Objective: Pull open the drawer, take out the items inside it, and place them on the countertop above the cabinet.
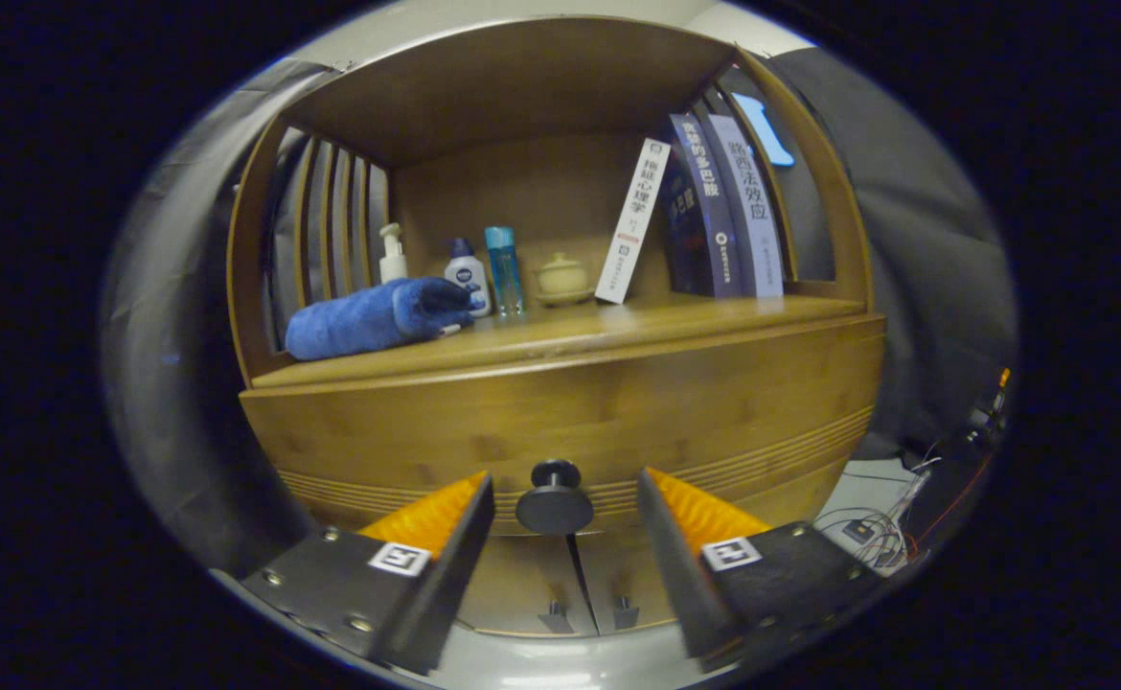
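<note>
Between the fingers: the gripper (565, 498) is pointing at the drawer's round dark knob (555, 500), which is sitting in the gap with clear space on either side.
Jaws: standing wide apart, gripping nothing; neither finger is touching the knob.
Drawer (570, 422): its wooden front is lying flush with the cabinet (331, 479), closed, with fine grooved lines running along its lower edge.
Items inside: the closed front is hiding them, so what they are cannot be told.
Countertop (618, 331): running directly above the drawer front, forming the floor of an open wooden shelf bay.
Left of countertop: a rolled blue towel (374, 316) is lying on its side near the front edge.
Behind the towel: a white pump bottle (392, 254), a white bottle with a dark cap (469, 276) and a slim blue bottle (504, 270) are standing upright in a row.
Centre, far back: a small pale lidded pot (561, 278) is resting near the back panel.
Right of countertop: a white book (633, 220) is leaning rightward toward a group of dark and grey books (723, 211), which are themselves tilting against the right side frame.
Below the drawer: two cabinet doors (575, 585) are meeting at a centre seam, each carrying a small handle.
Far right, floor level: loose cables (872, 532) are lying beside the cabinet.
</note>
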The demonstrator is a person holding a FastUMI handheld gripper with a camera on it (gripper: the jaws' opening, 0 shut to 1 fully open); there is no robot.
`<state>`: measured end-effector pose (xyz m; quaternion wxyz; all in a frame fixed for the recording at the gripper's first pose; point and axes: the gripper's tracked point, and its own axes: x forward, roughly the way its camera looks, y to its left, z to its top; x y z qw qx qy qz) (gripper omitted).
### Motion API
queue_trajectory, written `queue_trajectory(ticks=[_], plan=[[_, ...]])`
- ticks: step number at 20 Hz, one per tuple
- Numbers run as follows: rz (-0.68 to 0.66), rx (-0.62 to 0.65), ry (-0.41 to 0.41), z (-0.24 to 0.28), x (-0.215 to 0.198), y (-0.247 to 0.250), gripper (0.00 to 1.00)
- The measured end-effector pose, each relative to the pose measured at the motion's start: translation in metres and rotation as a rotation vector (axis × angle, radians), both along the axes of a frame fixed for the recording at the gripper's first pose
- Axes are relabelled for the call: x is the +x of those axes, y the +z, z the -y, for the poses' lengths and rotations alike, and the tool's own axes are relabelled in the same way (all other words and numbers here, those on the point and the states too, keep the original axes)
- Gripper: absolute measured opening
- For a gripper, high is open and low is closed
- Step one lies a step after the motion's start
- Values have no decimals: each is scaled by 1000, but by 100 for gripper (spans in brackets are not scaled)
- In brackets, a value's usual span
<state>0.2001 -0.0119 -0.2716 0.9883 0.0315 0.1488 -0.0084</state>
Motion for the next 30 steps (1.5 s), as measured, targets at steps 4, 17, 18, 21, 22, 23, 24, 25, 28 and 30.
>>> queue_trajectory(ticks=[4, 17, 18, 21, 22, 23, 24, 25, 28, 30], plan=[[55, -73, -18, -1, 2, 4, 41], [42, -102, 19, -4, -89, 11, 29], [38, -90, 14, -3, -98, 11, 29], [35, -86, 11, -2, -128, 11, 29], [31, -91, 15, -2, -139, 8, 29], [31, -90, 29, -3, -150, 6, 29], [39, -83, 39, -5, -155, 8, 28], [26, -78, 46, -5, -164, 6, 28], [19, -67, 44, -5, -182, 6, 28], [19, -66, 55, -8, -190, 6, 28]])
